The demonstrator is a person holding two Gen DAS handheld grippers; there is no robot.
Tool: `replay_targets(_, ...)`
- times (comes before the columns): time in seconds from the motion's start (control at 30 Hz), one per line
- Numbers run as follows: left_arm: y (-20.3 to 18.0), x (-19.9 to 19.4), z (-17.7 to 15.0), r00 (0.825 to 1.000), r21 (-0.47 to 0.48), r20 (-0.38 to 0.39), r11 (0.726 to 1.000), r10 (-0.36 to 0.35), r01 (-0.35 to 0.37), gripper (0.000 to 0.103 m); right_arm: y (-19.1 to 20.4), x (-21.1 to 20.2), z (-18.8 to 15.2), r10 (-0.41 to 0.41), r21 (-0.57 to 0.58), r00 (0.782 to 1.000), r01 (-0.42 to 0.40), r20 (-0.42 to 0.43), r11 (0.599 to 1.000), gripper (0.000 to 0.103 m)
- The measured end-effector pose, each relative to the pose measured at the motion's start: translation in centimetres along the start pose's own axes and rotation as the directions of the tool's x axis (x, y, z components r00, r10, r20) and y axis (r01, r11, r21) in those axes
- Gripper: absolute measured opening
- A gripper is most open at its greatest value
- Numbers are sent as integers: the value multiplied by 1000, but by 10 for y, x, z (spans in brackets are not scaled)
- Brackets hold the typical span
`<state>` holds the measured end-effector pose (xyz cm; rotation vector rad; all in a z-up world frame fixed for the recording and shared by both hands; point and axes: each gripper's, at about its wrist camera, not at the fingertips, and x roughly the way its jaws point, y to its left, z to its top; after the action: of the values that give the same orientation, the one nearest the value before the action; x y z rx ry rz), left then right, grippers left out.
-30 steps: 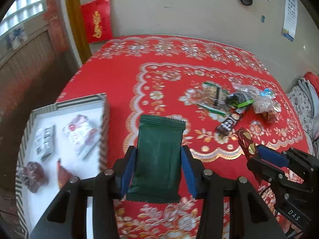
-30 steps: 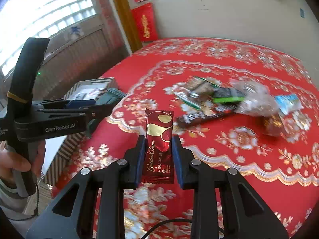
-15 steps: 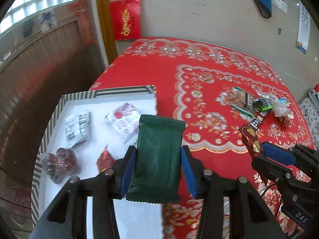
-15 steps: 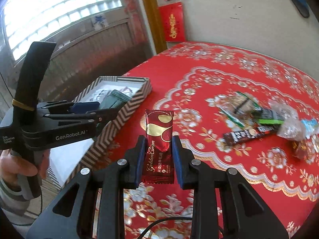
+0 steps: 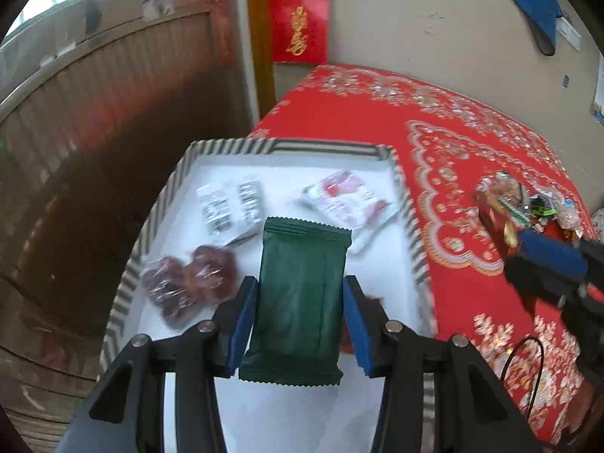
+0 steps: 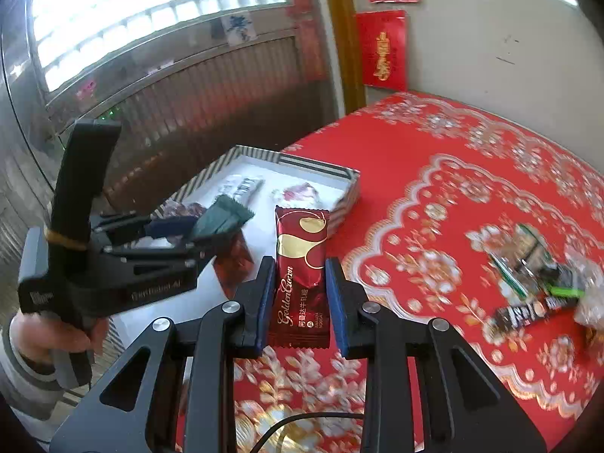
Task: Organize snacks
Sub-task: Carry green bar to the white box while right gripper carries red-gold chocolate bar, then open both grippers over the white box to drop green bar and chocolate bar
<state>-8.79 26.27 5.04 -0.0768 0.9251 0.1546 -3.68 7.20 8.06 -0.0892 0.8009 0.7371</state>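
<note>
Over the striped tray (image 5: pixel 407 204) at the table's left edge, your left gripper (image 5: pixel 300 302) is clamped on the green packet (image 5: pixel 302 302): matte dark-green foil, flat rectangle, crimped serrated ends, blue pads pressed on both long sides, jaws moderately narrow. It points steeply down, with the packet hanging above the tray's white floor, not touching it.

Tray is a shallow cardboard box with a grey-and-white striped rim. Lying in it: a white sachet (image 5: pixel 230 207) with black print toward the far left corner, a pink-and-white pouch (image 5: pixel 347 200) by the right wall, and two dark red lumps in clear wrap (image 5: pixel 188 279) by the left wall.

Your right gripper (image 6: pixel 300 275) is closed tight on the red bar (image 6: pixel 300 275): glossy maroon wrapper, gold swirl, gold script, zigzag ends, held upright by its lower half. It sits above the red tablecloth (image 6: pixel 453 188) just right of the tray's near corner, tilted down.

Remaining snack pile (image 6: pixel 536 283), crinkly clear and foil wrappers, lies toward the table's right side, well apart from the tray.

Your left hand (image 6: pixel 49 336) wraps the handle, grey sleeve cuff showing.
</note>
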Motion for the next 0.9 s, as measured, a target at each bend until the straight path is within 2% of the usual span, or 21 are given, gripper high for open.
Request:
replay_targets(0.2, 21, 6, -9, 1000, -33, -22, 999, 6, -7, 48, 17, 27, 20, 41, -32, 999, -42, -28, 999, 26)
replay_targets(0.73, 26, 17, -12, 999, -52, -42, 999, -20, 18, 48, 33, 100, 41, 23, -61, 991, -32, -132, 998, 26)
replay_targets(0.9, 27, 20, -12, 998, -55, -59, 998, -19, 16, 52, 30, 116, 41, 24, -52, 986, -33, -164, 998, 26)
